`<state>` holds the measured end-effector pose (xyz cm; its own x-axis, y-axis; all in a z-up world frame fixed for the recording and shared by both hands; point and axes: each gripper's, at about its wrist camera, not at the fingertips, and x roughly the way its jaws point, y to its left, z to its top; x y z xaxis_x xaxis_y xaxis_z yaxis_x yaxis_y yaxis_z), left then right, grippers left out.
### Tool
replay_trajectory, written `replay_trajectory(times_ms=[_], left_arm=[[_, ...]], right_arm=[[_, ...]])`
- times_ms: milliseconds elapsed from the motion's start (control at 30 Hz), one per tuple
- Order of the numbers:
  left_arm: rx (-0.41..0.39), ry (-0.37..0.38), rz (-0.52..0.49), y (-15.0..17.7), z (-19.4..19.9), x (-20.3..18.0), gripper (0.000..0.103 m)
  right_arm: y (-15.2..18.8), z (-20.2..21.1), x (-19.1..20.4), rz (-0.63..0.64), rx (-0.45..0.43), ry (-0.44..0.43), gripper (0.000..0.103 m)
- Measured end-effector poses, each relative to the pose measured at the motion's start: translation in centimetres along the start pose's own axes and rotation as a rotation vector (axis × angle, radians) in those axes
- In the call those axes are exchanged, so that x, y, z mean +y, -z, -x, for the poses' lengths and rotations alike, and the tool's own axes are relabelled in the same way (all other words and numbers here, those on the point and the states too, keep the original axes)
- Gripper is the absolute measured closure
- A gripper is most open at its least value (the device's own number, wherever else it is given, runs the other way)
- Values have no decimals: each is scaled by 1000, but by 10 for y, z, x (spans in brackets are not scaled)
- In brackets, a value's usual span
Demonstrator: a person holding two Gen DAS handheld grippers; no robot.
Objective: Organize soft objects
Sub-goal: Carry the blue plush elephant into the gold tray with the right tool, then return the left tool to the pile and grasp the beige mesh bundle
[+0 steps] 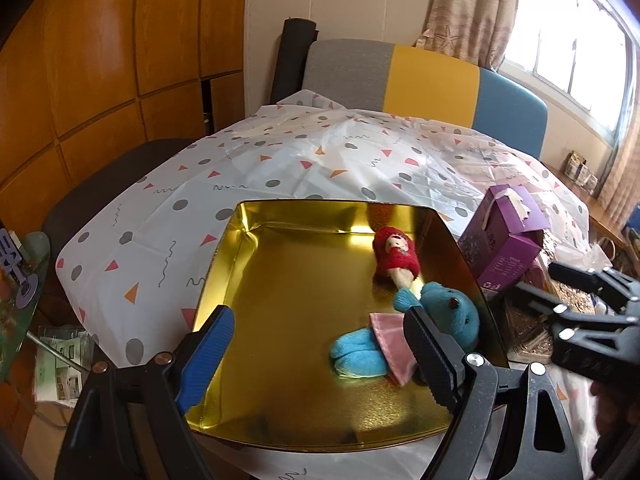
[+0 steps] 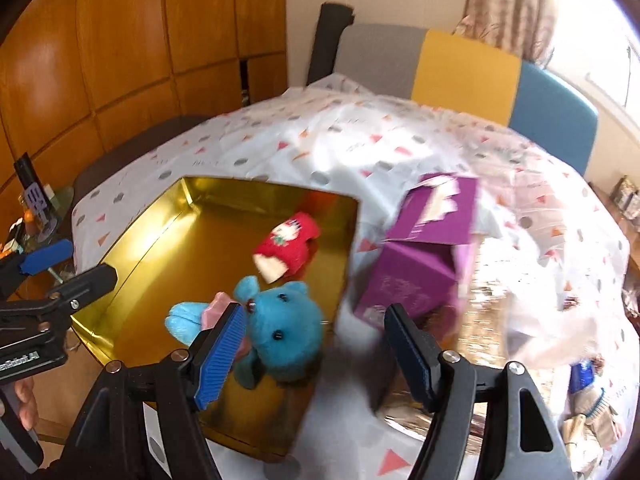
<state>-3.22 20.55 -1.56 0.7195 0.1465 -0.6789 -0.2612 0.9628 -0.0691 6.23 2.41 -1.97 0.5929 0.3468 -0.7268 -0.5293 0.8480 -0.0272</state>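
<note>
A gold tin tray (image 1: 280, 280) lies on the patterned tablecloth. In it lie a blue plush bear in a pink skirt (image 1: 448, 320) and a small doll in red (image 1: 396, 256). My left gripper (image 1: 320, 352) is open and empty, hovering over the tray's near half, left of the bear. My right gripper (image 2: 316, 344) is open and empty above the tray's right edge, with the bear (image 2: 284, 328) by its left finger and the red doll (image 2: 288, 244) beyond. The right gripper also shows in the left wrist view (image 1: 580, 292), to the right of the tray.
A purple tissue box (image 2: 420, 256) stands just right of the tray (image 2: 168, 240). More soft items, among them a knitted piece (image 2: 596, 412), lie at the table's right. A grey, yellow and blue chair back (image 1: 420, 80) stands behind the table. A glass side table (image 1: 20, 292) is at left.
</note>
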Motion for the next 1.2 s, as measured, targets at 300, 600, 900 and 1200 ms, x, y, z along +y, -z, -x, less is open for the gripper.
replay_trajectory(times_ms=[300,600,900,1200], left_arm=[[11,22,-46,5,2,-18,16],[12,41,-99,8,6,-36,16],[14,61,-161,10,8,-58,16],[20,73,-217,12,9,-81,16]], right_arm=[[9,44,-48,-71,-79,109,30],[27,79,-117,-172,-107,251,30],[65,110,-218,-369,-120,475,30],[146,129,-312,-722,-119,711,30]])
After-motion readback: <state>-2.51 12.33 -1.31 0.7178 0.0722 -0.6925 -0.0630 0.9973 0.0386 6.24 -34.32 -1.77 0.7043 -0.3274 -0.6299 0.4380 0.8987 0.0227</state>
